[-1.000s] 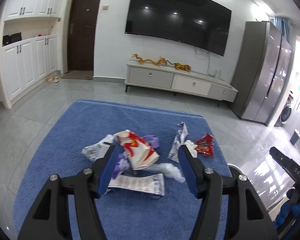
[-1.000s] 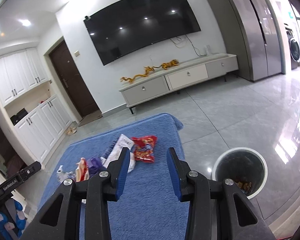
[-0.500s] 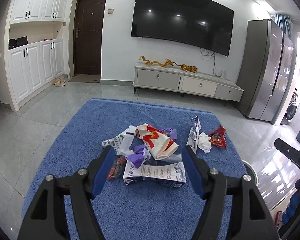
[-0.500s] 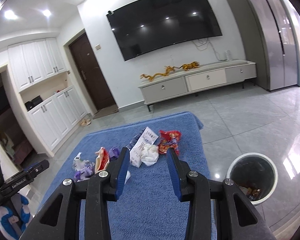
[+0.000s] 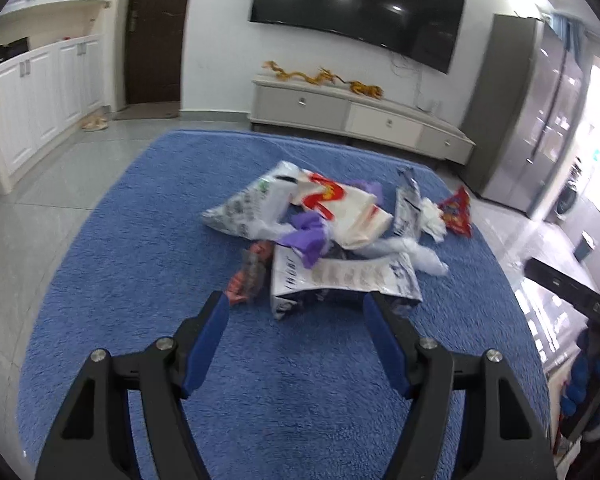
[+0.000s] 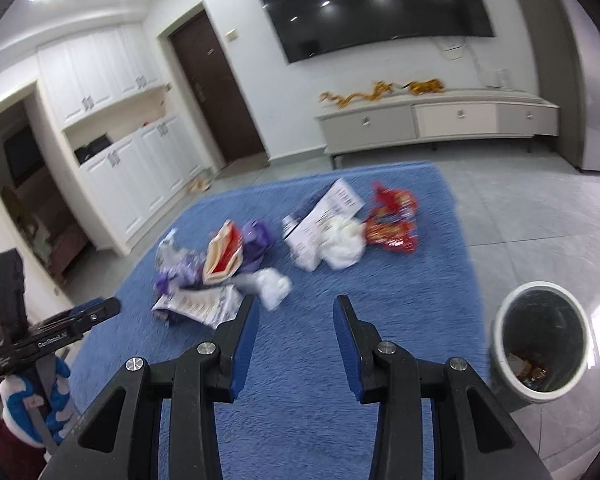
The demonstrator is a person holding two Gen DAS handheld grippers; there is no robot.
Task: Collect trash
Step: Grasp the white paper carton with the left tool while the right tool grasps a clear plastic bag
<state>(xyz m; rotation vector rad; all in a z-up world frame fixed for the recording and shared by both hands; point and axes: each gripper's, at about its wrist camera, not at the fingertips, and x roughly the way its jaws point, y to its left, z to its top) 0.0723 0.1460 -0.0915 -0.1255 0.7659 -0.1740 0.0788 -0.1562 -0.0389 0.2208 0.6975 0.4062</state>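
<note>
A pile of trash lies on a blue rug [image 5: 140, 240]: a silver-white wrapper [image 5: 340, 280], a purple wrapper [image 5: 308, 236], a white-and-red bag [image 5: 340, 204], crumpled white tissue [image 5: 432, 220] and a red snack bag [image 5: 456, 210]. My left gripper [image 5: 296, 308] is open and empty, just short of the silver-white wrapper. My right gripper [image 6: 294, 308] is open and empty, above the rug, near a white tissue [image 6: 274, 286]. The red snack bag [image 6: 392, 220] and a white wrapper [image 6: 324, 216] lie farther off. A white-rimmed bin [image 6: 540, 344] stands right of the rug.
A low TV cabinet [image 5: 360, 116] stands against the far wall under a wall TV [image 5: 356, 12]. White cupboards [image 5: 40, 92] line the left wall. A grey fridge [image 5: 540, 120] stands at the right. Grey tiled floor [image 5: 52, 168] surrounds the rug.
My left gripper has pulled back from the pile, so the wrappers now lie ahead of its fingertips. My right gripper has swung left and down, bringing the pile and the bin closer.
</note>
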